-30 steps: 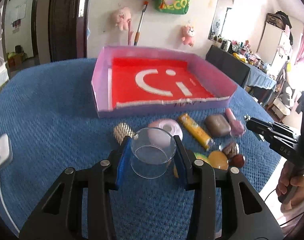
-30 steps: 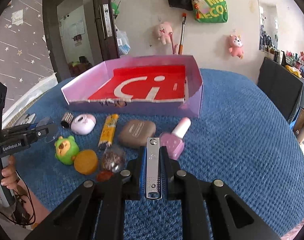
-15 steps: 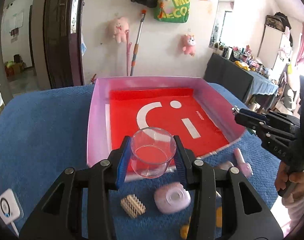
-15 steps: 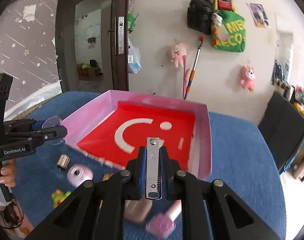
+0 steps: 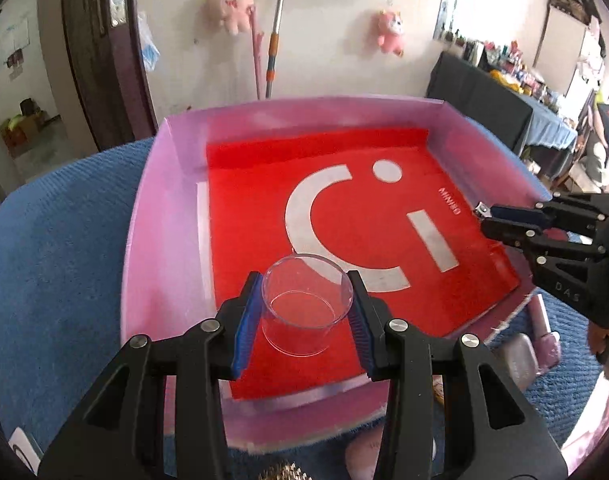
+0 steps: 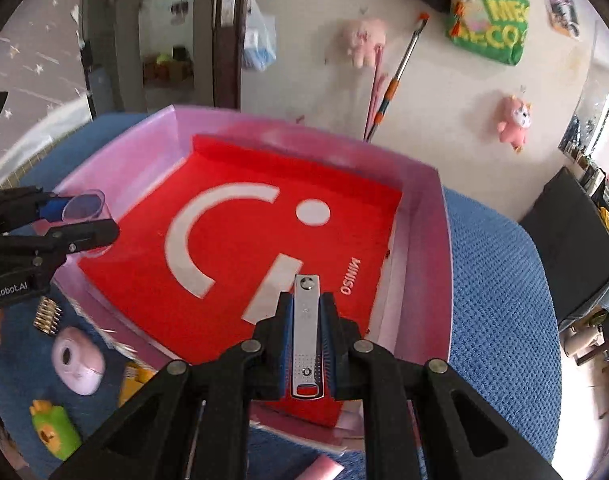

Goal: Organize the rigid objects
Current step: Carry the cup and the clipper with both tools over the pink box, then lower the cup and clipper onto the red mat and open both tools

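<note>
A pink tray with a red liner lies on the blue cloth; it also shows in the right wrist view. My left gripper is shut on a clear plastic cup and holds it over the tray's near left part. My right gripper is shut on a silver nail clipper and holds it over the tray's near right part. From the left wrist view the right gripper reaches in over the tray's right wall. From the right wrist view the left gripper with the cup is at the tray's left wall.
Loose items lie on the blue cloth in front of the tray: a gold ribbed piece, a pink round case, a green toy, a yellow bar and a pink bottle. A wall with plush toys stands behind.
Both grippers have moved forward from above the loose items to over the tray, each holding its object.
</note>
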